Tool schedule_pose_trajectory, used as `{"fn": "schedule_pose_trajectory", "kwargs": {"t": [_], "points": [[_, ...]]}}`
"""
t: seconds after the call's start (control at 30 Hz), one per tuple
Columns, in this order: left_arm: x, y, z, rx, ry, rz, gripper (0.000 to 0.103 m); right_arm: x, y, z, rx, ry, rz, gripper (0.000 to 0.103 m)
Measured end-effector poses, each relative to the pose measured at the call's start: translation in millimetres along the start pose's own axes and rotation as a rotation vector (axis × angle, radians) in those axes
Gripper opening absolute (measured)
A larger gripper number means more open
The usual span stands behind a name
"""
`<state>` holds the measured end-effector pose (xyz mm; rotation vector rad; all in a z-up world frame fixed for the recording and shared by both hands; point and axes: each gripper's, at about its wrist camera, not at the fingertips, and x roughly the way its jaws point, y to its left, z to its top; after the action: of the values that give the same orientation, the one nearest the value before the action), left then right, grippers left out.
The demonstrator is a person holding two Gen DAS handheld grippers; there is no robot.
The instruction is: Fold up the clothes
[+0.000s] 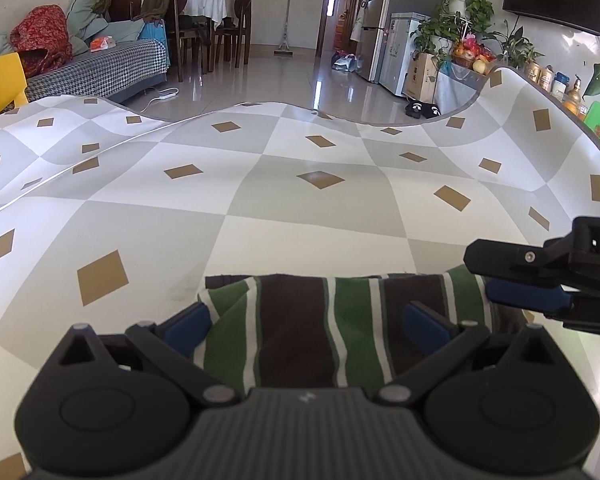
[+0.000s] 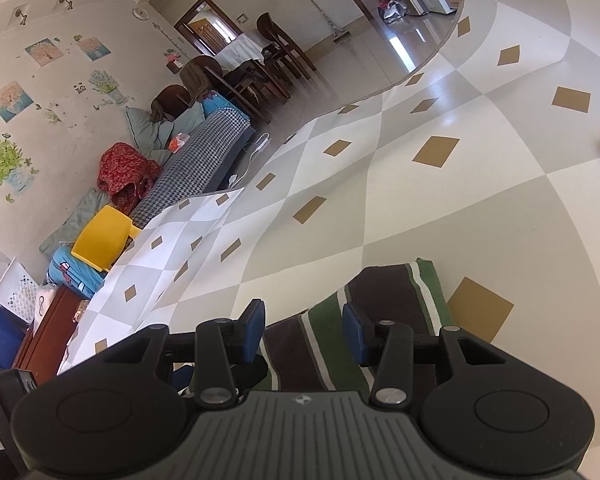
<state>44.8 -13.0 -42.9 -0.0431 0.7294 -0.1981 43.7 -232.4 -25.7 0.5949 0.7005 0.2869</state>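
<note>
Striped knit garment folded thick on glossy tablecloth.

Bare tablecloth beyond garment

No lettering, label, brand or number is legible in either view; small marks on distant boxes are too blurred to read

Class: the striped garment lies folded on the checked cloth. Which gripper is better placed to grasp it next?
Probably the left gripper: its open jaws straddle the striped garment centrally; the right gripper sits at its end.
</note>
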Motion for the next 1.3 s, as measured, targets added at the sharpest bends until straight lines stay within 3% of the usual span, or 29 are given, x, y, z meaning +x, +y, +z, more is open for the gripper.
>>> {"fn": "schedule_pose_trajectory", "kwargs": {"t": [0.23, 0.57, 0.67, 0.77, 1.07, 1.3], "points": [[2, -2, 2, -0.005, -0.005, -0.022, 0.103, 1, 4, 1, -0.018, -0.002, 0.009, 0.043], [18, -2, 0, -0.015, 0.021, -0.014, 0.103, 11, -8, 4, 0.002, -0.012, -0.062, 0.043], [23, -1, 0, -0.026, 0.038, 0.009, 0.103, 19, -17, 2, 0.032, 0.013, -0.121, 0.040], [26, 2, 0, -0.047, 0.049, 0.023, 0.103, 21, -26, 2, 0.083, 0.007, -0.117, 0.038], [36, 8, 2, -0.081, 0.075, 0.079, 0.103, 21, -26, 2, 0.066, -0.008, -0.157, 0.030], [40, 8, 3, -0.081, 0.091, 0.105, 0.103, 23, -21, 1, 0.008, -0.013, -0.203, 0.030]]}}
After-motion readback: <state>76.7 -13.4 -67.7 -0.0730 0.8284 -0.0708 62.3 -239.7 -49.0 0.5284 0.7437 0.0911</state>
